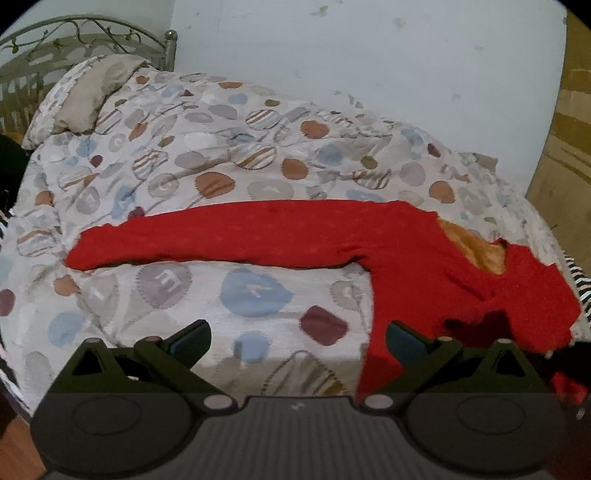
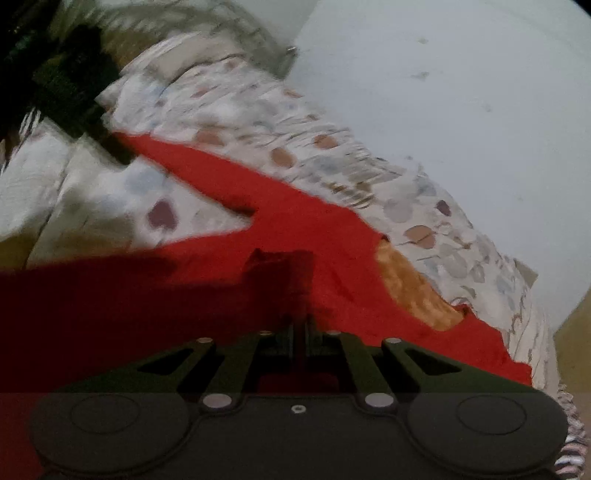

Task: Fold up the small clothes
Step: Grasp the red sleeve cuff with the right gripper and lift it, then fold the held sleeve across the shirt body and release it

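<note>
One red garment (image 1: pixel 406 258) lies spread on the bed (image 1: pixel 258 295) near its front edge, one sleeve stretched toward the pillow (image 1: pixel 92 92) end, orange lining showing at the neck. The right gripper (image 2: pixel 301 325) is pressed together, pinching a fold of the garment. The left gripper (image 1: pixel 297 338) is spread wide, holding nothing, its right finger over the hem.

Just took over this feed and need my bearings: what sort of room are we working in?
Most likely a home bedroom. A bed with a metal headboard, a pillow and a patterned quilt stands against a plain wall; the red garment is spread on it.
</note>
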Motion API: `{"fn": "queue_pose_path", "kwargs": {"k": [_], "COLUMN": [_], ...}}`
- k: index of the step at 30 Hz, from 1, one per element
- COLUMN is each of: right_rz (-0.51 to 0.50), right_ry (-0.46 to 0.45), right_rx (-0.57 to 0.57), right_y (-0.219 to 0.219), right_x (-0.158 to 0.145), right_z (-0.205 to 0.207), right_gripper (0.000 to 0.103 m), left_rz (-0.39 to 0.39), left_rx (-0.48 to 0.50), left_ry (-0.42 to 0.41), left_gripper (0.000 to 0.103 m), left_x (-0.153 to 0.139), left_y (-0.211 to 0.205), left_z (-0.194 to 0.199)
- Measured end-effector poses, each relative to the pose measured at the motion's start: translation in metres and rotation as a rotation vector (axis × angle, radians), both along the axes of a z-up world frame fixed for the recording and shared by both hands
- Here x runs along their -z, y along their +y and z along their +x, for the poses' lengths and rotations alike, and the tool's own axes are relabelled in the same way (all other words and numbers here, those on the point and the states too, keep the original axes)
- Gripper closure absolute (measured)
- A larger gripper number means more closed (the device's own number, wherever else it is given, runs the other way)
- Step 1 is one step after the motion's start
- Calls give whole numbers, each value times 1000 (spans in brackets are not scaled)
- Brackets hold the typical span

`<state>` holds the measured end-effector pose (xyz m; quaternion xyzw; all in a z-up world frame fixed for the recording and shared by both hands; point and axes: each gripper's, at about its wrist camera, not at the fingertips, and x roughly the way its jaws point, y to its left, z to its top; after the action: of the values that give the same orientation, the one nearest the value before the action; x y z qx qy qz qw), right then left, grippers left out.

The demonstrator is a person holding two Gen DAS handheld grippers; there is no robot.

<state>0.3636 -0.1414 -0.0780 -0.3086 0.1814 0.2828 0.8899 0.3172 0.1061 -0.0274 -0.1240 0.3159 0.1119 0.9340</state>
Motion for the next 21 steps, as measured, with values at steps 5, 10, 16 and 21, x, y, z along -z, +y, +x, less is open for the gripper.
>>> {"fn": "queue_pose_path", "kwargs": {"k": [5, 10, 16, 21], "right_rz": [-94, -47, 51, 87], "right_ry": [-27, -5, -18, -41], "right_rx": [-69, -39, 144, 382], "right_y": [0, -20, -76, -133], "right_x": [13, 10, -2, -6], "right_z": [-24, -28, -14, 24], "right_gripper": [84, 53, 20, 8], "left_rz": [-50, -58, -17, 49], "left_rx": [44, 120, 208, 202], "left_ry": [-48, -75, 1, 92], "left_gripper": [0, 0, 0, 0], "left_x": [-2, 2, 30, 49], "left_y": [-13, -37, -71, -84], "left_z": [12, 41, 77, 89]}}
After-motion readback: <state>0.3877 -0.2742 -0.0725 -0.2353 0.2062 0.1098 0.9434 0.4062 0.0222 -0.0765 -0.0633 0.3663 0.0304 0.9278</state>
